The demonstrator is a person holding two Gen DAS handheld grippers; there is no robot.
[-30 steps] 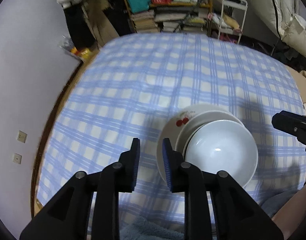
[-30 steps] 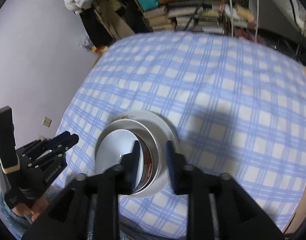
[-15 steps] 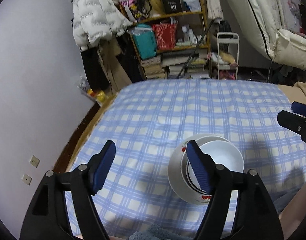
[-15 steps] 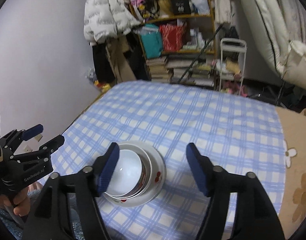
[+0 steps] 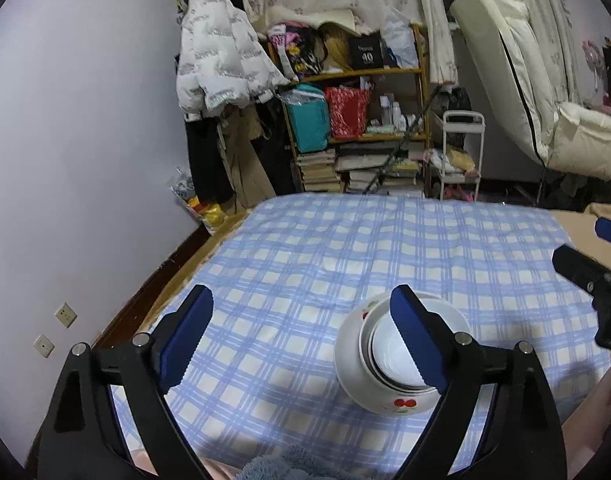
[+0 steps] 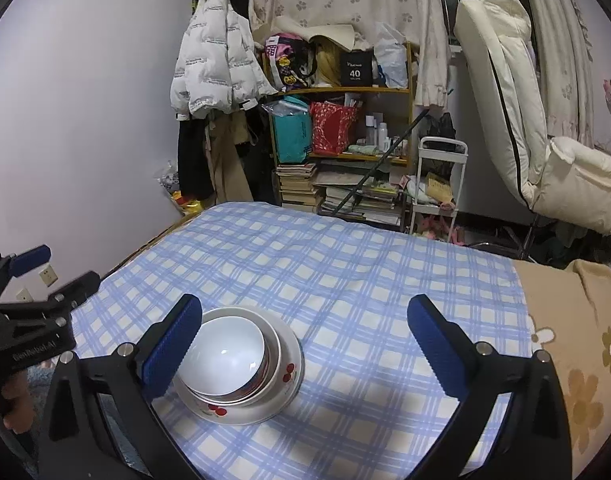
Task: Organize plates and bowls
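Observation:
A white bowl (image 6: 225,354) sits nested in a second bowl on a white plate with red cherries (image 6: 287,376), all stacked on the blue checked cloth (image 6: 345,272). My right gripper (image 6: 305,312) hangs above and behind the stack, its jaws opening wide and holding nothing; the stack lies beside its left finger. My left gripper (image 5: 301,312) is also opening and holds nothing. In the left wrist view the bowl (image 5: 389,360) and plate (image 5: 351,360) show partly behind its right finger.
A purple wall (image 5: 85,140) borders the left side. Past the far edge stand a cluttered shelf (image 6: 341,128), a white jacket (image 6: 213,64) and a small white cart (image 6: 437,176). A beige flowered blanket (image 6: 577,340) lies at the right.
Both grippers went from nearly shut beside the stack to wide open. Both drew back and up, and the views tilted up to take in the room.

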